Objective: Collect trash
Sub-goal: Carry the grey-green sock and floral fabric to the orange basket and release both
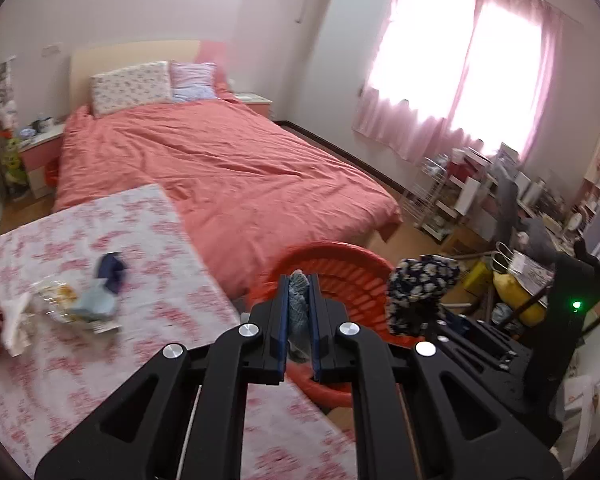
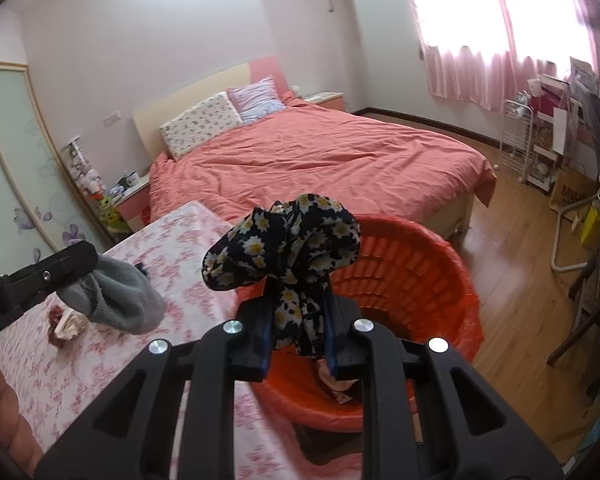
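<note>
Both tongs are clenching cloth: our left tongs (image 1: pixel 299 306) a grey knit piece (image 2: pixel 112 300), our right tongs (image 2: pixel 298 330) a daisy-print fabric (image 2: pixel 288 240). We are risking the grey piece missing the red basket (image 2: pixel 412 264), since it is hanging over the worktop (image 2: pixel 180 240) beside the rim.

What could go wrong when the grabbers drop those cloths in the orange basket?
1. The flowery cloth flops wide above the right gripper; on release it could catch the basket rim and slide to the floor.
2. The left gripper holds the grey cloth near the table edge, so it may land on the table or in the gap, not the basket.
3. The two grippers are close together and could bump.
</note>
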Demonstrator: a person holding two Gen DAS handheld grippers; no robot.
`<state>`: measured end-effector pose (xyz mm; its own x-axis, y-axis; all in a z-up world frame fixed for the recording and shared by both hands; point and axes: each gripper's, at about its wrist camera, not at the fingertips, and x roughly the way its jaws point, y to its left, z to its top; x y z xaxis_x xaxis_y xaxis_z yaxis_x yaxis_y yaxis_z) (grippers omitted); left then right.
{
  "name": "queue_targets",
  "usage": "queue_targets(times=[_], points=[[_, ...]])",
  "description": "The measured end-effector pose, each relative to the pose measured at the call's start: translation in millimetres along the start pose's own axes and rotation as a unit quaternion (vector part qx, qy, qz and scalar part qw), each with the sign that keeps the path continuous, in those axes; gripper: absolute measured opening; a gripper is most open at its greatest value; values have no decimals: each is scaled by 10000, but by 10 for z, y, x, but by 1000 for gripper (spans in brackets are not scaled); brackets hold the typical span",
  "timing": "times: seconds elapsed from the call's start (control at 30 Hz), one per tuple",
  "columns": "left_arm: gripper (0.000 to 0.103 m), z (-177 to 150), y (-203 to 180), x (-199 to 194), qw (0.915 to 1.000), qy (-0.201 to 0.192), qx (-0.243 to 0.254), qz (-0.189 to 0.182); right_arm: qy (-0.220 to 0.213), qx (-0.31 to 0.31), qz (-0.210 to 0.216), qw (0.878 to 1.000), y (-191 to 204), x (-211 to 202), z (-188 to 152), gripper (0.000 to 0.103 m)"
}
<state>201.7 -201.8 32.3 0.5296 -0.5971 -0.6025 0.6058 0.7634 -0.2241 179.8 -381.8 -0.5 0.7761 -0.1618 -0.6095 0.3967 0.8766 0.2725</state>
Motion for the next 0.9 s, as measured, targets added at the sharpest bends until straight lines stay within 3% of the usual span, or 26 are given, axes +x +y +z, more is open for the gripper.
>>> queue_targets(times=[0.23, 0.37, 0.4, 0.47, 0.53, 0.7, 0.9], points=[[9, 27, -307, 414, 9992, 240, 159, -279, 169, 287, -135, 9994, -384, 253, 83, 21], [11, 1, -387, 652, 9981, 524, 197, -255, 328, 464, -156, 9983, -555, 437, 93, 34], [14, -27, -371, 736, 9977, 630, 167, -177, 344, 494, -176, 9980, -587, 470, 87, 35], [38, -62, -333, 775, 9971, 744, 118, -86, 386, 487, -218, 9978, -632, 522, 75, 43], [47, -104, -275, 799, 9968, 793, 47, 37, 435, 467, -243, 9977, -661, 570, 43, 48], [53, -164, -121, 760, 9956, 879, -53, 310, 460, 401, -317, 9976, -609, 577, -16, 52], [70, -279, 96, 493, 9930, 646, 192, 967, 153, -139, -495, 9986, -311, 418, -75, 76]])
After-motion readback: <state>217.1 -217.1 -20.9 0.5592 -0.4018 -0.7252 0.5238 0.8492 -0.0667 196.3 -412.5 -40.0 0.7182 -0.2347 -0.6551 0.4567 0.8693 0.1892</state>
